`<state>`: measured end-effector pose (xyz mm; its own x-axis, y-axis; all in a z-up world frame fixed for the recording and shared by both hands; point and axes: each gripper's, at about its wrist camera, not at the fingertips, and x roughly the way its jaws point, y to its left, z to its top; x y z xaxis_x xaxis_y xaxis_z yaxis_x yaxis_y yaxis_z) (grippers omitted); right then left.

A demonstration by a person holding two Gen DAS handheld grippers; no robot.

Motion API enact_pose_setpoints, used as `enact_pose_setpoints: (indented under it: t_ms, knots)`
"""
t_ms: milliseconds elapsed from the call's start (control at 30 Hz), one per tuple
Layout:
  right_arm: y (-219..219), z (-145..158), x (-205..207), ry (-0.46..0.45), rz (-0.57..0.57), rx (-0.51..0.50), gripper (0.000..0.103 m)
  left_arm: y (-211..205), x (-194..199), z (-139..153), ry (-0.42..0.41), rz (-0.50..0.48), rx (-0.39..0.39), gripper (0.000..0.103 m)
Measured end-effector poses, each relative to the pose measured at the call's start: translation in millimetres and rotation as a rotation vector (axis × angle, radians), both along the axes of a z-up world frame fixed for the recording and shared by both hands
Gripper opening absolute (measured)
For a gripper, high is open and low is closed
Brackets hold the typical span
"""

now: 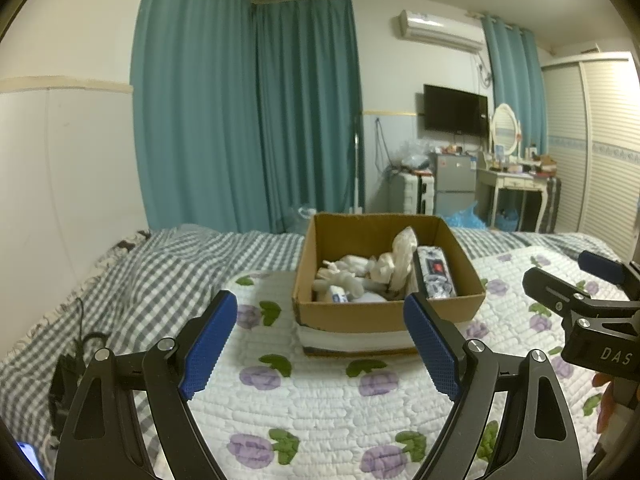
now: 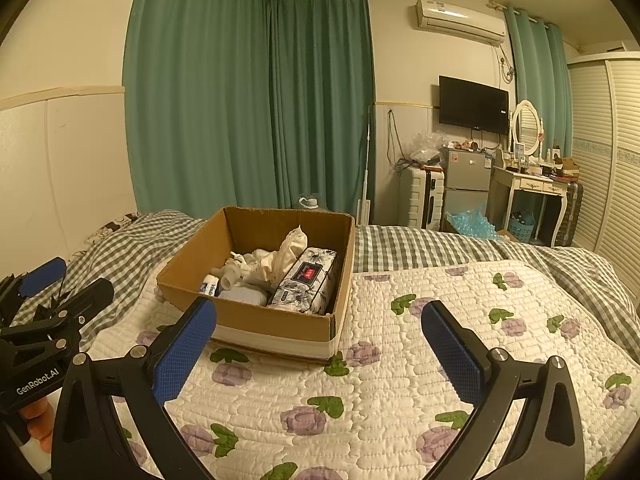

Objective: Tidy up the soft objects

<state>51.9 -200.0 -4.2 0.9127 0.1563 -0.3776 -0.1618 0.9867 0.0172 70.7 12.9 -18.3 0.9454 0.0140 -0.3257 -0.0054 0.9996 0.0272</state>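
Note:
An open cardboard box (image 1: 384, 312) (image 2: 272, 326) sits on the flowered white quilt (image 1: 320, 396) (image 2: 400, 360). Inside lie crumpled cream cloths (image 1: 360, 268) (image 2: 276, 260), a flower-printed tissue pack (image 1: 436, 274) (image 2: 306, 280) and a small white-and-blue packet (image 1: 340, 294) (image 2: 210, 284). My left gripper (image 1: 320, 340) hovers open just in front of the box, nothing between its blue pads. My right gripper (image 2: 320, 344) is open too, low over the quilt to the box's right front. Each gripper shows at the edge of the other's view.
A grey checked blanket (image 1: 140, 280) (image 2: 440, 244) covers the bed's left side and far end. Teal curtains (image 1: 248, 120), a suitcase (image 2: 424, 196), a small fridge (image 2: 468, 180) and a dressing table (image 2: 528, 188) stand beyond the bed. A black cable (image 1: 80, 340) lies at the left.

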Motion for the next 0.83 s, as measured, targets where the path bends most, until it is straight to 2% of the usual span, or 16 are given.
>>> enact_pose_setpoints:
  t_ms: [833]
  knots:
    - [3.9, -3.8, 1.7, 0.010, -0.004, 0.002, 0.103, 3.6, 1.2, -1.2, 0.003, -0.002, -0.001, 0.086]
